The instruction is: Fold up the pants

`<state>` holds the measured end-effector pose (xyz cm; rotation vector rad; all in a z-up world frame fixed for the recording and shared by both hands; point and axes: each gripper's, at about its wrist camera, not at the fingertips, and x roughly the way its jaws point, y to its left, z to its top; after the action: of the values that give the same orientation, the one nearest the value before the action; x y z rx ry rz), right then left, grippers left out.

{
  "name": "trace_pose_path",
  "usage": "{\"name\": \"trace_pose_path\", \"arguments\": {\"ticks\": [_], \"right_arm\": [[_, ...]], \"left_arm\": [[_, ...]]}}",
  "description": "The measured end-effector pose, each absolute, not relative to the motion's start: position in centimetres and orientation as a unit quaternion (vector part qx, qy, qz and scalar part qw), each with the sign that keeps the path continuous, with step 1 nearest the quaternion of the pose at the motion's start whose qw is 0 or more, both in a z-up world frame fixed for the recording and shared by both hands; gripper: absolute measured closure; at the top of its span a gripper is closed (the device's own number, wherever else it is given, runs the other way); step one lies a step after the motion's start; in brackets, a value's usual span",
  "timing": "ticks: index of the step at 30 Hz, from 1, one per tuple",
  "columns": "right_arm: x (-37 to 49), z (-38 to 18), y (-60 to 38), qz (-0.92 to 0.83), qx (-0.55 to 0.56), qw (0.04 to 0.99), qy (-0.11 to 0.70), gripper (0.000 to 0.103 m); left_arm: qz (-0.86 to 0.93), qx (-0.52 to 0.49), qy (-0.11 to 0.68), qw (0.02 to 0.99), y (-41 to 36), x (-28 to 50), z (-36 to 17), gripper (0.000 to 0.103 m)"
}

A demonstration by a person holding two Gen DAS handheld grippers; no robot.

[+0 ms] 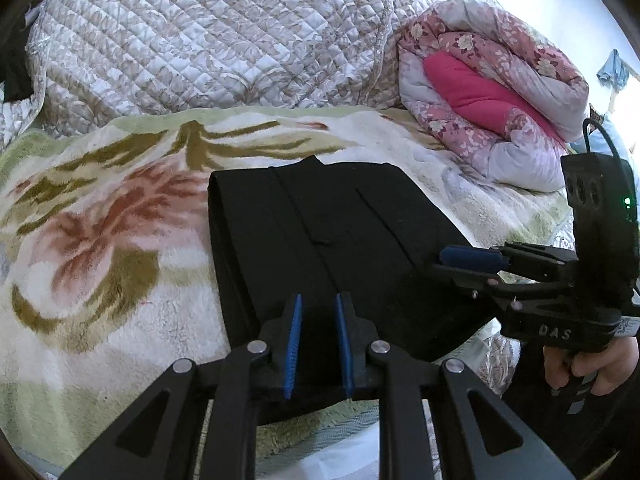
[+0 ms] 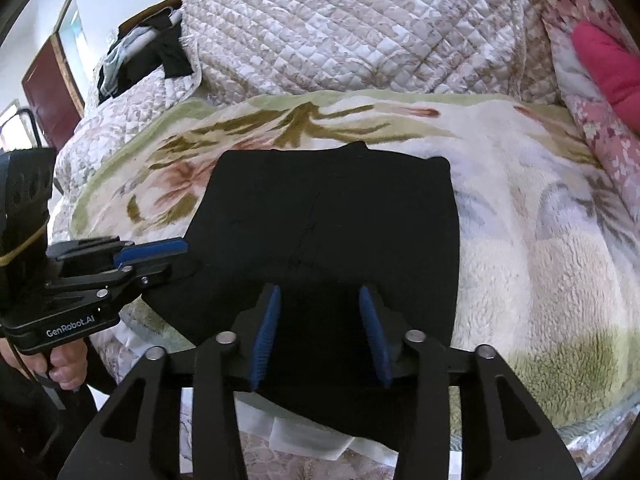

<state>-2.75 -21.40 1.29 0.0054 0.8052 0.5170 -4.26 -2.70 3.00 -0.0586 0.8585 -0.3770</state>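
Looking down over a bed spread with a fleecy flowered blanket [image 1: 100, 240]. Seeing a quilted cream bedspread [image 1: 200, 40] bunching up beyond the blanket's far edge, and a rolled pink floral duvet [image 1: 500, 92] sitting at the blanket's right end. Noticing a heap of dark clothes [image 2: 160, 52] and a reddish door [image 2: 48, 92] past the blanket's far left corner.

Finding the black pants [image 1: 340, 220] lying folded into a flat, roughly square stack on the middle of the blanket, reaching down to its near edge and hanging slightly over it.

Pinching the near left part of the pants, at the blanket's near edge, with the left gripper [image 1: 319, 300], its blue pads closing tightly on the dark cloth. Holding the right gripper [image 2: 320, 292] further right along that same near edge, pads standing well apart, with black cloth lying between them but not being squeezed. Wrapping a hand around each handle just off the blanket's near edge: left hand [image 2: 66, 364], right hand [image 1: 592, 364].
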Motion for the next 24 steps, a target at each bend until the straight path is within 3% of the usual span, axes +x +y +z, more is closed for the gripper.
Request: {"name": "trace_pose_path", "arguments": {"ticks": [5,24], "right_arm": [[-3.0,2.1,-21.4,0.233,-0.010,0.900,0.367,0.057],[-2.2,1.4,-21.4,0.222,-0.005,0.895,0.386,0.057]], "left_arm": [[-0.171,-0.017,0.406,0.898,-2.8,-4.4,3.5,0.074],[-0.142,-0.009,0.411,0.900,-2.3,-4.0,2.6,0.064]]}}
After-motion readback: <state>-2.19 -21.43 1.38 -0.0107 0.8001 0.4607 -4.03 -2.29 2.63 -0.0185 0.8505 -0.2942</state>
